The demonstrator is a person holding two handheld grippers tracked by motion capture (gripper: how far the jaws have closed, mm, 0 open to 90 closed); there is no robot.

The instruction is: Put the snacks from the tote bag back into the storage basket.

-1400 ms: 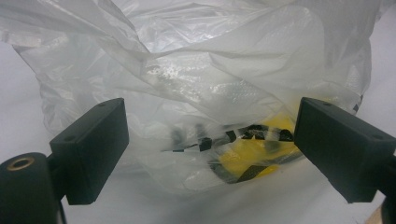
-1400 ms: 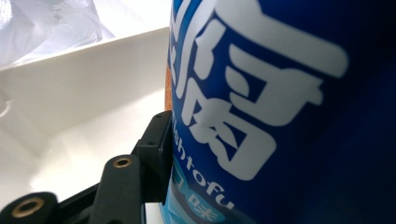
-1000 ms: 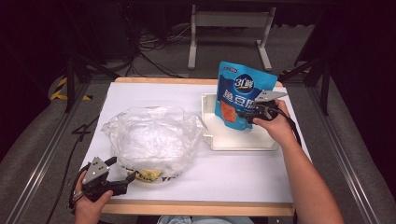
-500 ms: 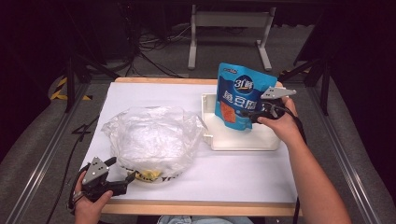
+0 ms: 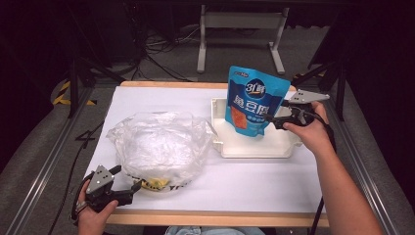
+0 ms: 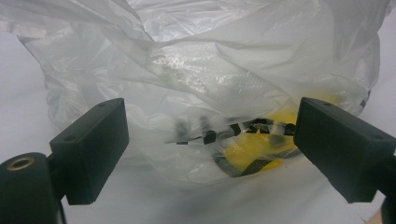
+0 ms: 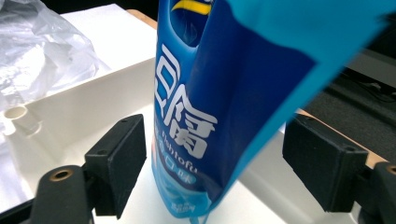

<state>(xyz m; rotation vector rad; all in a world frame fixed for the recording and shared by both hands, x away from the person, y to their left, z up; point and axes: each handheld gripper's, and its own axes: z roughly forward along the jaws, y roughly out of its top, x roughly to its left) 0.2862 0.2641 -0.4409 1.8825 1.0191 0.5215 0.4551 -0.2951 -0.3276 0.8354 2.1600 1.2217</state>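
Standing upright in the white tray (image 5: 254, 149) at the right centre of the high view, a blue pouch (image 5: 254, 100) is flanked by the right gripper (image 5: 274, 119), whose jaws are spread wide on either side of its edge with clear gaps, so nothing is held; the pouch appears to be propped by its own base, perhaps set there for pickup. At the lower left of that view, the left gripper (image 5: 136, 188) is held just beside the crumpled clear plastic bag (image 5: 159, 147) on the white table (image 5: 254, 181), jaws likewise wide apart and empty, seemingly poised at the bag's near edge.

Yellow and black print is seen through the film in the left gripper view. White lettering on the pouch is resolved in the right gripper view.
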